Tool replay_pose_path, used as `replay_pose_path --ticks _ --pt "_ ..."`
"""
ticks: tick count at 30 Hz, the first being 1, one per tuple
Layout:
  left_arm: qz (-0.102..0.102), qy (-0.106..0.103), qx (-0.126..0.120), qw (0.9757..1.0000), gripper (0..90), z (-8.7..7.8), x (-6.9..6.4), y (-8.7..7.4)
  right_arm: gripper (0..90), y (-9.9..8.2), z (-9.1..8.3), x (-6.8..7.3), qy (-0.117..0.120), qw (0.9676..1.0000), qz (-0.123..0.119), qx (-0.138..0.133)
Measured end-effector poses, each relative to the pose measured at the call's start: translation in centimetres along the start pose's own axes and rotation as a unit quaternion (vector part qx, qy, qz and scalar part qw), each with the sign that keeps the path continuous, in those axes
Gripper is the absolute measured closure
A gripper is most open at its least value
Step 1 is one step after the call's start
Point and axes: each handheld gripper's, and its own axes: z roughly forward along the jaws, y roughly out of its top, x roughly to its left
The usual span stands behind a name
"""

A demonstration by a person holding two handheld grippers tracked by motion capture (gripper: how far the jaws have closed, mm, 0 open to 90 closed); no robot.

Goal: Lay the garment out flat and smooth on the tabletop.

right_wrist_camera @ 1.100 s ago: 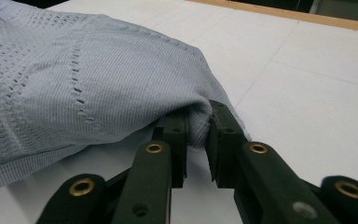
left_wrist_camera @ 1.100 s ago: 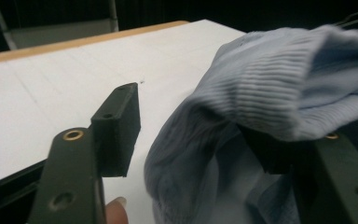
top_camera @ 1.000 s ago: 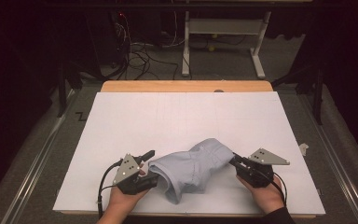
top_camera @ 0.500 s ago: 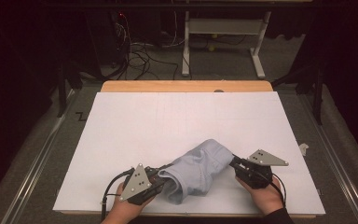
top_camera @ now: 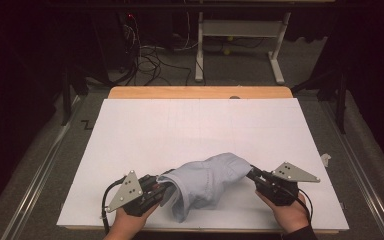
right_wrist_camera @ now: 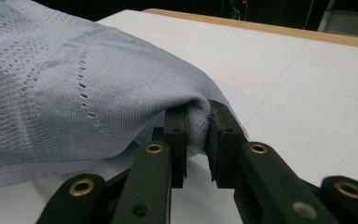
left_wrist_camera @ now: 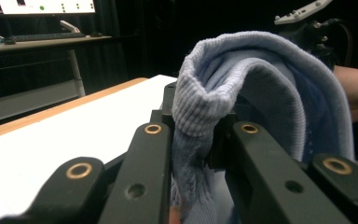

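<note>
- Pale blue knit garment (top_camera: 207, 182) lies bunched on the white bench (top_camera: 200, 125).
- Left gripper (top_camera: 152, 192) fingers pinch its ribbed hem.
- Right gripper (top_camera: 255, 176) fingers clamp the opposite edge.

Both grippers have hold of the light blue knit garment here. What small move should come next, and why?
Probably draw the two grippers apart: the left gripper and right gripper each pinch an edge of the light blue knit garment, which is bunched in a hump on the white table.
</note>
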Motion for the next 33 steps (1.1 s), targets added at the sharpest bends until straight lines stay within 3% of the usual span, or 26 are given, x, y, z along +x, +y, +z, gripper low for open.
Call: replay_pose_path --ticks 5,12,14,19,22,23,26,27,30,33 --pt "-0.003 0.006 -0.013 0.9999 78.3 -0.6 0.1 0.4 80.3 0.7 -1.3 0.4 0.010 0.9997 -0.007 -0.023" --pt "-0.040 0.008 -0.016 0.9991 78.1 -1.0 1.1 0.1 80.3 1.3 -3.0 1.2 0.024 0.9986 -0.007 -0.047" --pt "-0.041 0.006 -0.022 0.9989 78.1 -1.3 1.1 0.2 80.3 1.4 -3.4 1.4 0.029 0.9983 -0.006 -0.050" --pt "-0.027 -0.008 -0.040 0.9988 78.0 -2.0 0.6 0.9 80.3 2.2 -4.9 2.2 0.046 0.9961 -0.008 -0.075" --pt "-0.042 -0.026 -0.044 0.9978 77.9 -2.2 0.8 0.9 80.3 2.9 -6.2 2.6 0.059 0.9933 0.001 -0.100" --pt "-0.052 -0.033 -0.038 0.9974 77.7 -2.1 1.0 0.7 80.3 3.1 -6.5 2.6 0.061 0.9921 0.005 -0.110" --pt "-0.071 -0.024 -0.011 0.9971 77.7 -1.4 1.6 -0.1 80.3 2.9 -6.1 2.3 0.057 0.9932 0.008 -0.101" --pt "-0.078 -0.018 0.007 0.9968 77.5 -0.9 2.0 -0.6 80.3 2.3 -5.3 1.8 0.054 0.9949 0.020 -0.084" --pt "-0.098 -0.009 0.042 0.9943 77.4 0.0 2.7 -1.6 80.4 1.6 -4.4 1.2 0.047 0.9964 0.024 -0.066" --pt "-0.095 0.007 0.064 0.9934 76.9 0.7 3.0 -2.2 80.4 1.1 -3.5 0.5 0.040 0.9972 0.032 -0.054"
